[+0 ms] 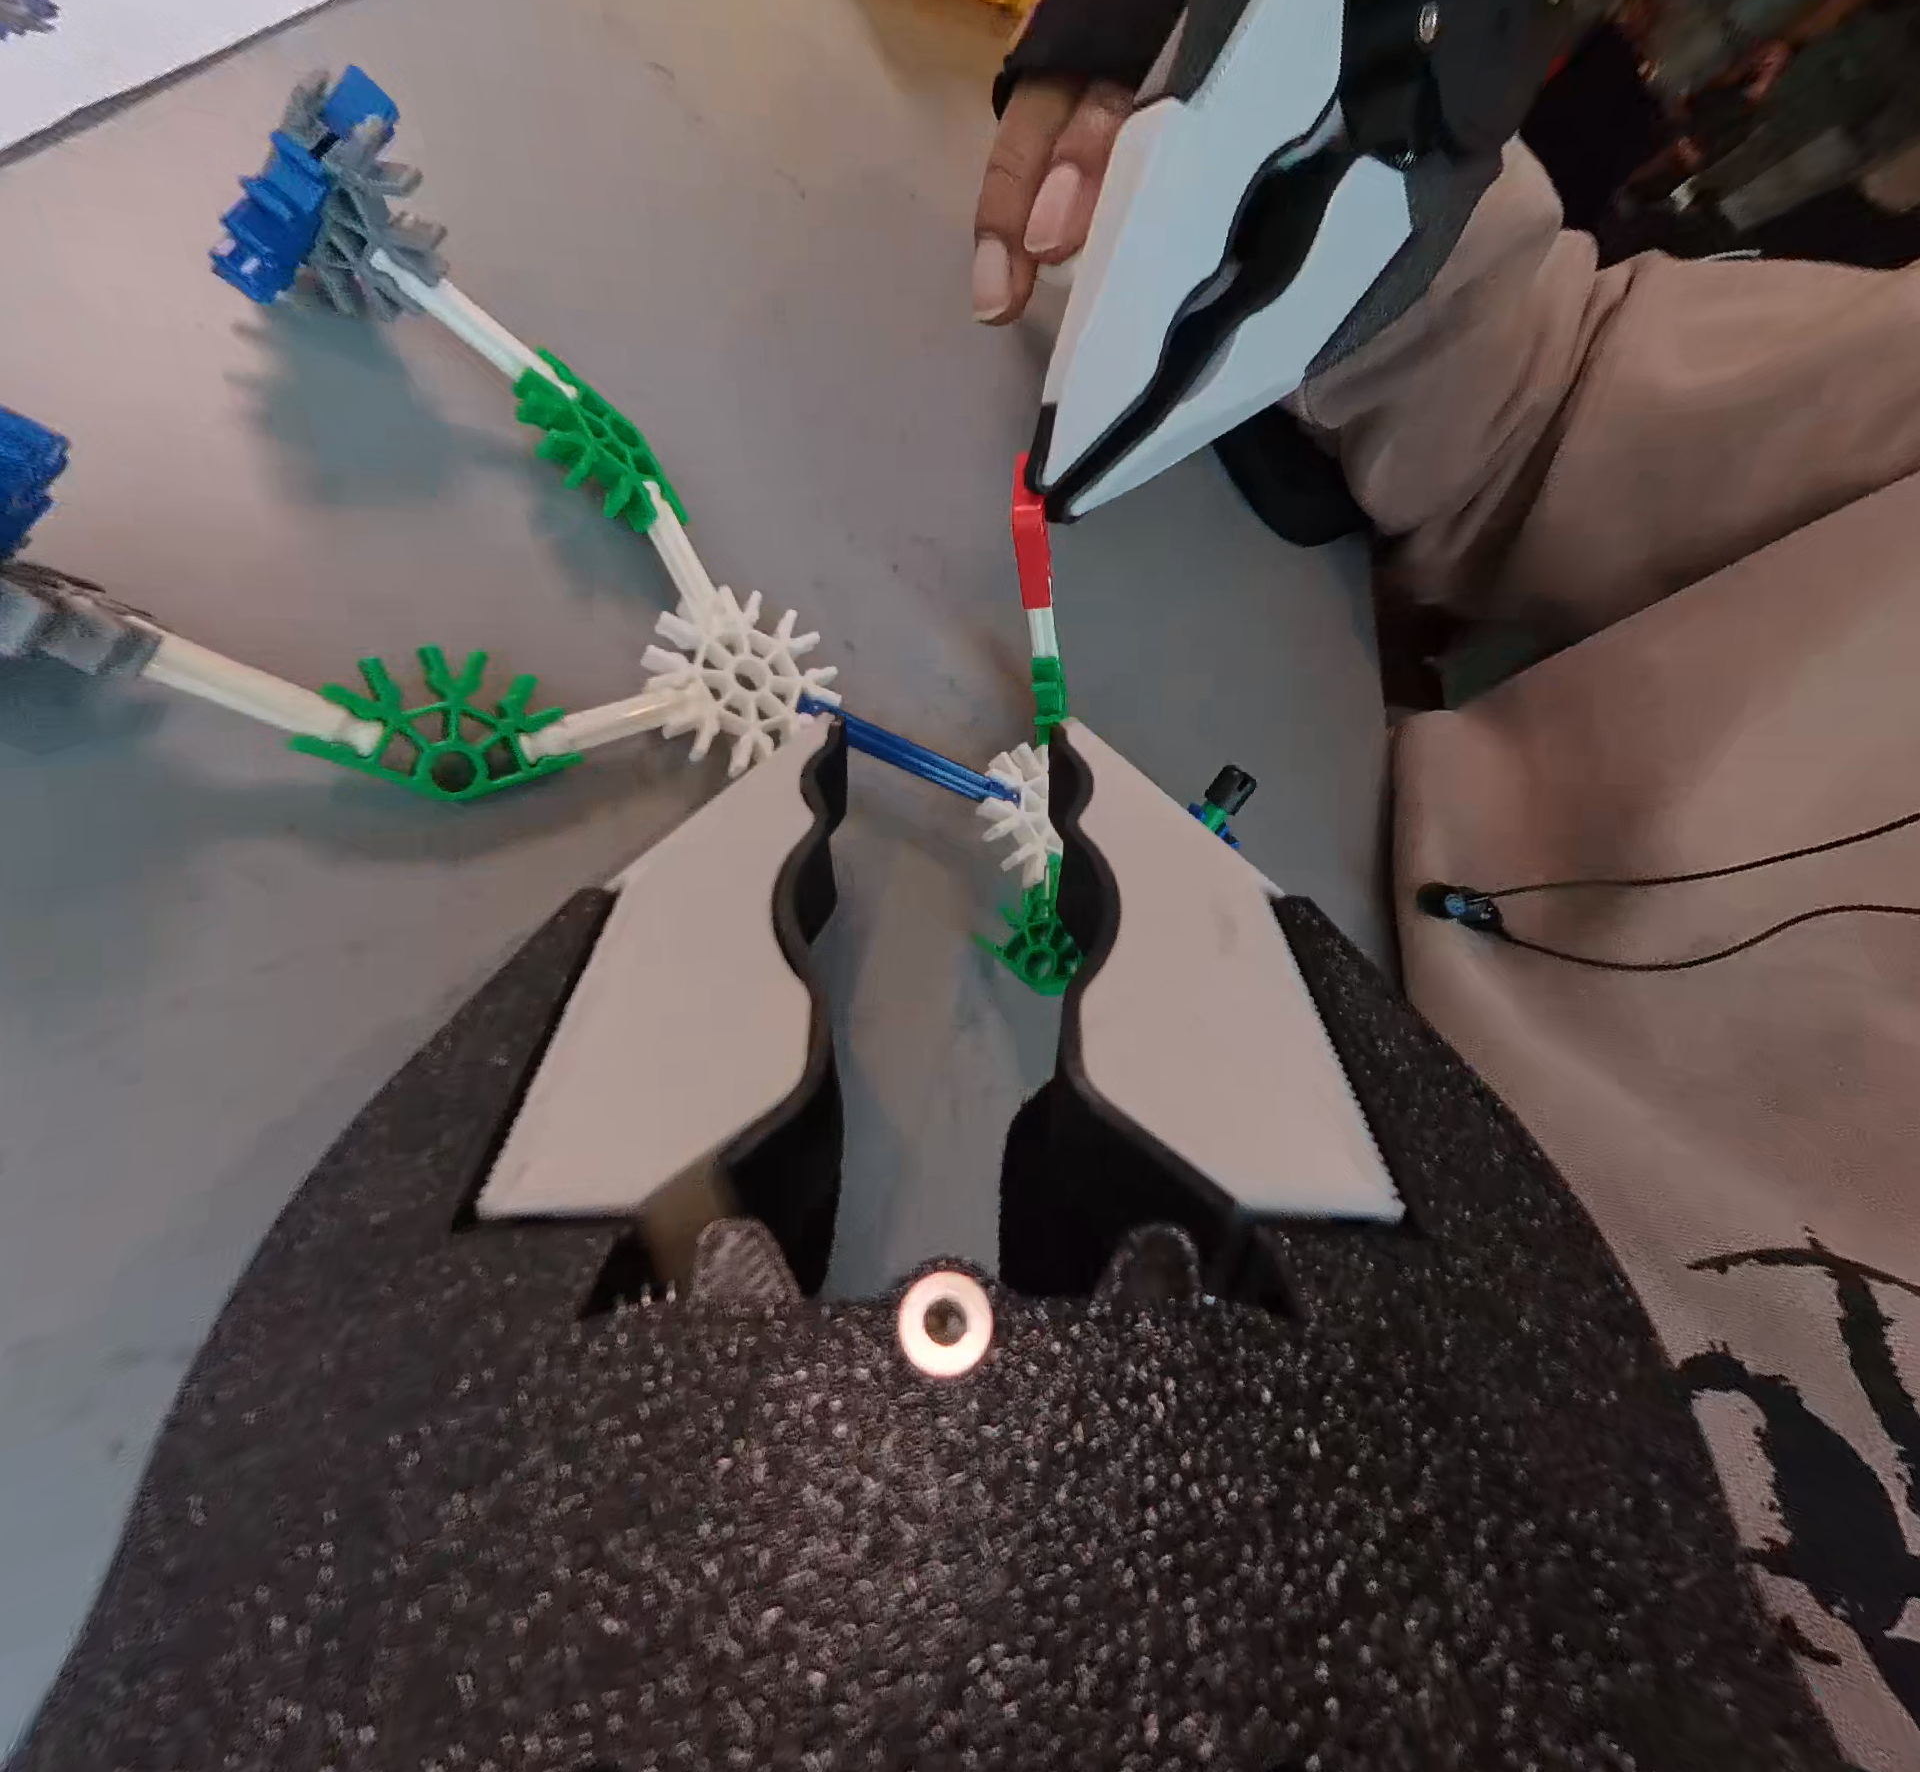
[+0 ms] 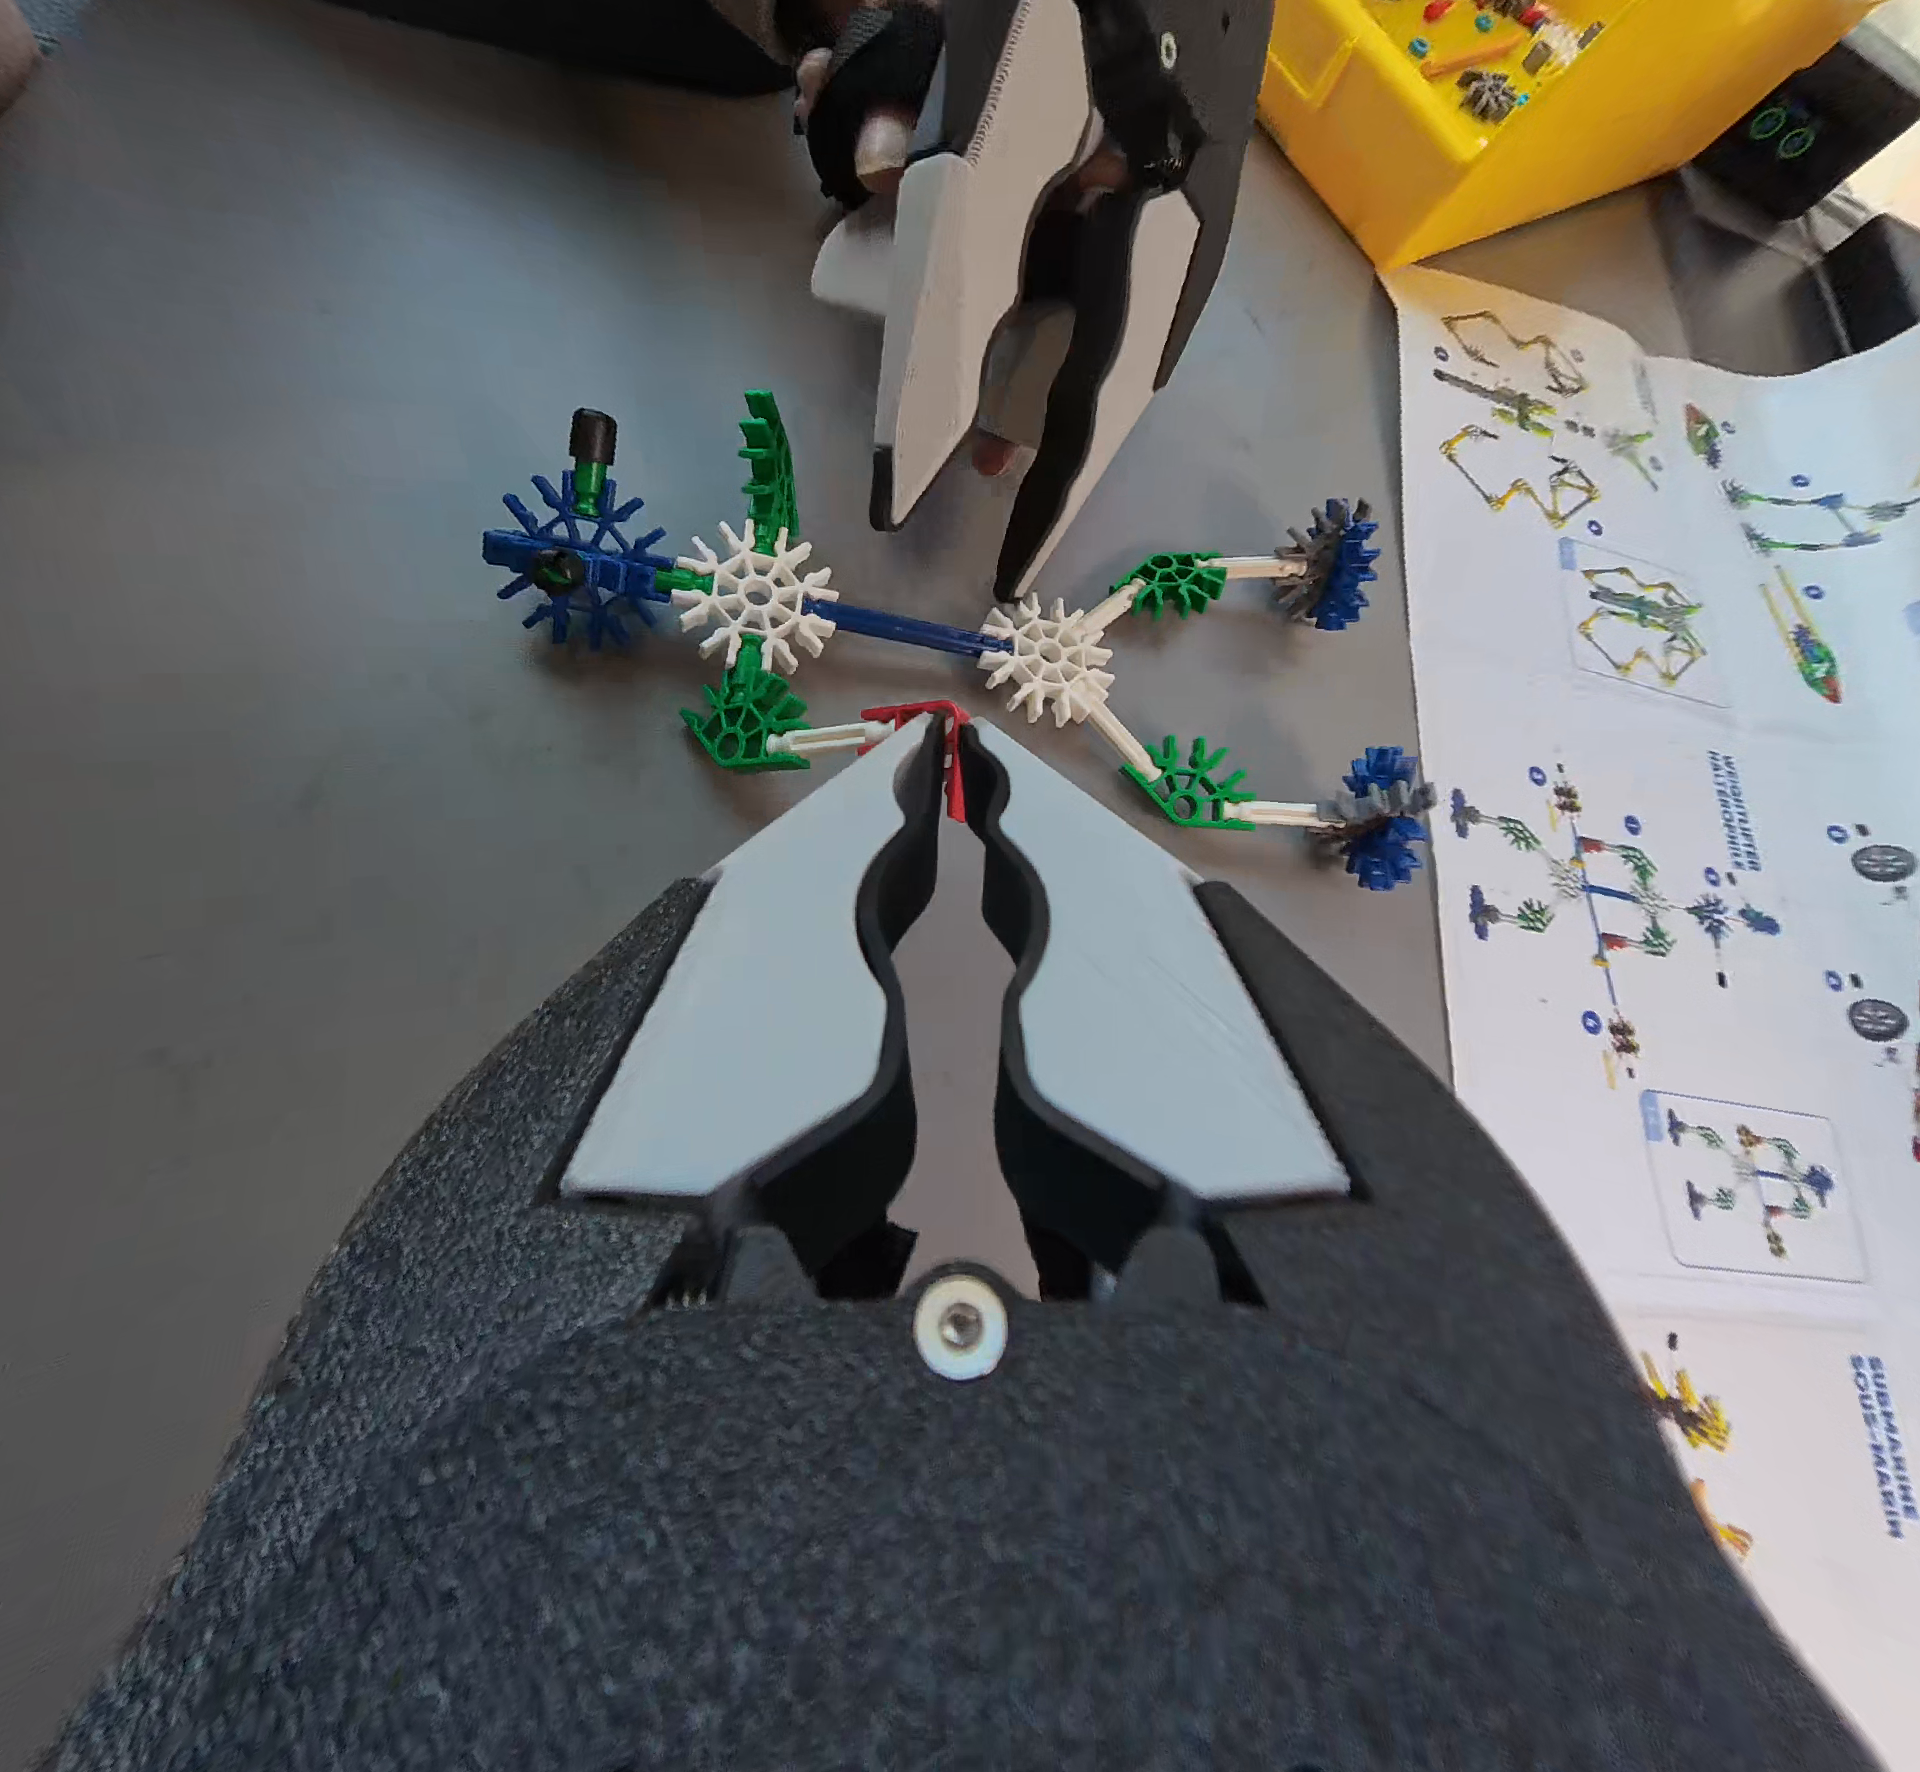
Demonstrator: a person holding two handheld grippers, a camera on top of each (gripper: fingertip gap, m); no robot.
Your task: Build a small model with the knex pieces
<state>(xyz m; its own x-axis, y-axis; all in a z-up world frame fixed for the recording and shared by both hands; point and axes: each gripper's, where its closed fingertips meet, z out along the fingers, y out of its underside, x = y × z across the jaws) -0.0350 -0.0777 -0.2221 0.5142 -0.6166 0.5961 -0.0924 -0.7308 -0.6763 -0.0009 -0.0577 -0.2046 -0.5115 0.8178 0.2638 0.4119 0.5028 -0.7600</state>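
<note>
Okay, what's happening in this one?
A person holds a gripper in each hand over a construction-toy model lying flat on a grey table. The right gripper is shut on a red connector at the end of a white rod on the model. The left gripper is open, its fingers straddling the blue rod between the two white snowflake hubs. A yellow parts bin and an instruction sheet sit nearby.
</note>
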